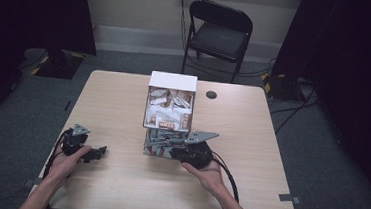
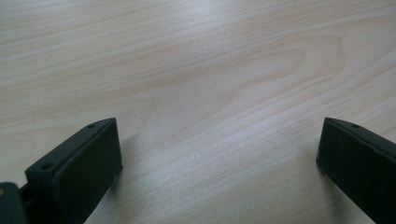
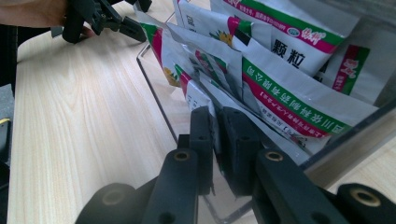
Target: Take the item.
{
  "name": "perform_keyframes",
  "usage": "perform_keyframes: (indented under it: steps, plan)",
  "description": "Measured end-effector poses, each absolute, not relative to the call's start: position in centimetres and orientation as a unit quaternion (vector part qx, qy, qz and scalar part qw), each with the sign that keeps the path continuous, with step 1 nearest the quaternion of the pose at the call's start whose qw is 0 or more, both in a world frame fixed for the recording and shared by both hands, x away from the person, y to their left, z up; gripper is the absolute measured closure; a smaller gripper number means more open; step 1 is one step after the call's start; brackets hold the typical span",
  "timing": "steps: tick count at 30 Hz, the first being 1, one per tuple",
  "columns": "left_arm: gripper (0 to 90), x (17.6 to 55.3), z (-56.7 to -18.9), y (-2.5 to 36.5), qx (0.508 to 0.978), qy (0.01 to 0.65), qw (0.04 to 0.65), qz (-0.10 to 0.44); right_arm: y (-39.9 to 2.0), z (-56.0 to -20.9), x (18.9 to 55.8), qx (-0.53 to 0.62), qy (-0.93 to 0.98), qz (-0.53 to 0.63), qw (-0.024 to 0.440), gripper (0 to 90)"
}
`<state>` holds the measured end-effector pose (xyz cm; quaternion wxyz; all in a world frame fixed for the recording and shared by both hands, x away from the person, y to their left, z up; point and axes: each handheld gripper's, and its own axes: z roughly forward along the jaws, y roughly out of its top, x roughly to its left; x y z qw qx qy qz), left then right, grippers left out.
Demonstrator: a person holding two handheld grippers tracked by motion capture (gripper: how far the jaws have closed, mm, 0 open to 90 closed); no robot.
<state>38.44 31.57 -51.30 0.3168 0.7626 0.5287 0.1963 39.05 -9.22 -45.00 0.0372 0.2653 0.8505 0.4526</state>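
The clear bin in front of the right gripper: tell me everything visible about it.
The clear bin looks like transparent plastic, its thin wall rising from the table just before a white box. It holds sachets printed in white, green and red, leaning loosely together. The right gripper has its black fingers closed across the near wall, seemingly pinching a sachet edge with it.

Light wooden table (image 1: 116, 189) (round-cornered) bears a clear sachet box (image 1: 165, 148), perhaps two stacked.
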Motion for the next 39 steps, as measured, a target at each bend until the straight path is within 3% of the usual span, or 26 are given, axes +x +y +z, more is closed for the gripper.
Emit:
perform_keyframes:
  steps: [12, 39]
  plan:
    - [0.0, 38.44, -51.31, 31.57, 0.762, 0.529, 0.317, 0.197, -9.19, -45.14, 38.99, 0.256, 0.854, 0.449, 0.052, 88.4]
    - [0.0, 38.44, -51.29, 31.57, 0.763, 0.529, 0.317, 0.196, -9.92, -44.61, 38.92, 0.246, 0.853, 0.458, 0.053, 89.1]
